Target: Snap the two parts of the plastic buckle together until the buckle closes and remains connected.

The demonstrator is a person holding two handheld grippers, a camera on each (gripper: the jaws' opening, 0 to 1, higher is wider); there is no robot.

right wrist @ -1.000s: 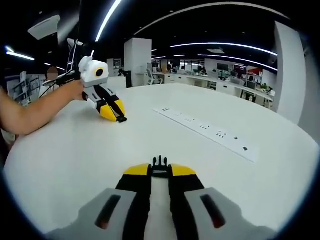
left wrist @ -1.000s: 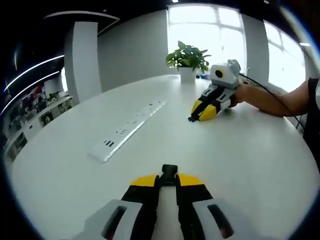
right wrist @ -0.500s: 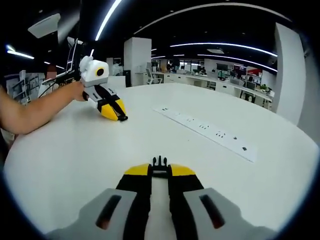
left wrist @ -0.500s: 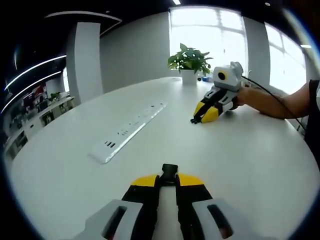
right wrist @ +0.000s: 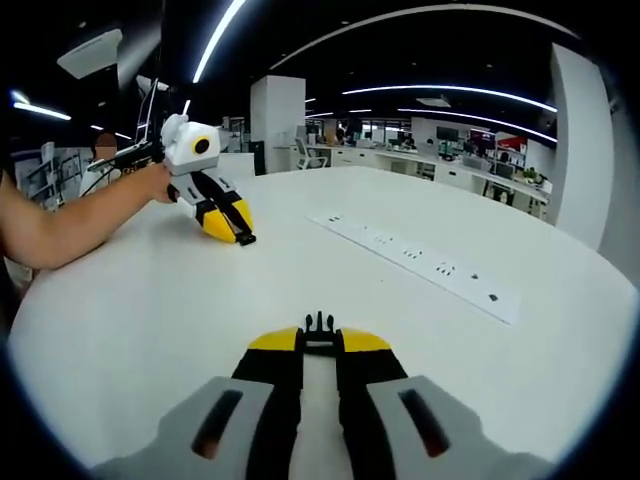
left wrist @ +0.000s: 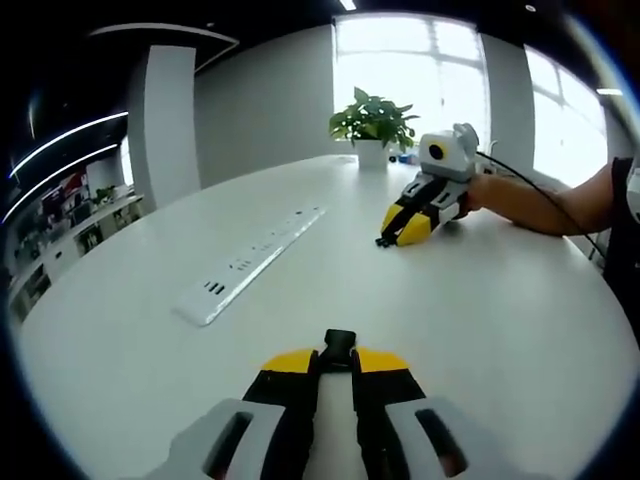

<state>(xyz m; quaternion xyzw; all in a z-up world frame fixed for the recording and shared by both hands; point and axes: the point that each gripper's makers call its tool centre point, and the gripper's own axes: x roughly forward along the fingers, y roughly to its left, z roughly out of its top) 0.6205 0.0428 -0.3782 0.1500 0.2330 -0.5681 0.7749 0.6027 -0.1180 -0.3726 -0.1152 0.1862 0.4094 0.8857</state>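
The left gripper (left wrist: 335, 372), yellow-tipped with black jaws, is clamped on the black plastic socket half of the buckle (left wrist: 339, 343), which juts from between its tips above the round white table (left wrist: 480, 330). The right gripper (right wrist: 320, 350) pinches the black pronged half of the buckle (right wrist: 319, 324) the same way. Each gripper also appears in the other's view, far across the tabletop, with the person's hand behind it, so the two halves sit well apart. Both pieces look picked up and held, but nothing is joined: what remains is bringing them together, lining prongs up with socket, and pressing until they latch. A long white power strip (left wrist: 250, 263) lies on the table, and a potted green plant (left wrist: 374, 122) stands at the far edge
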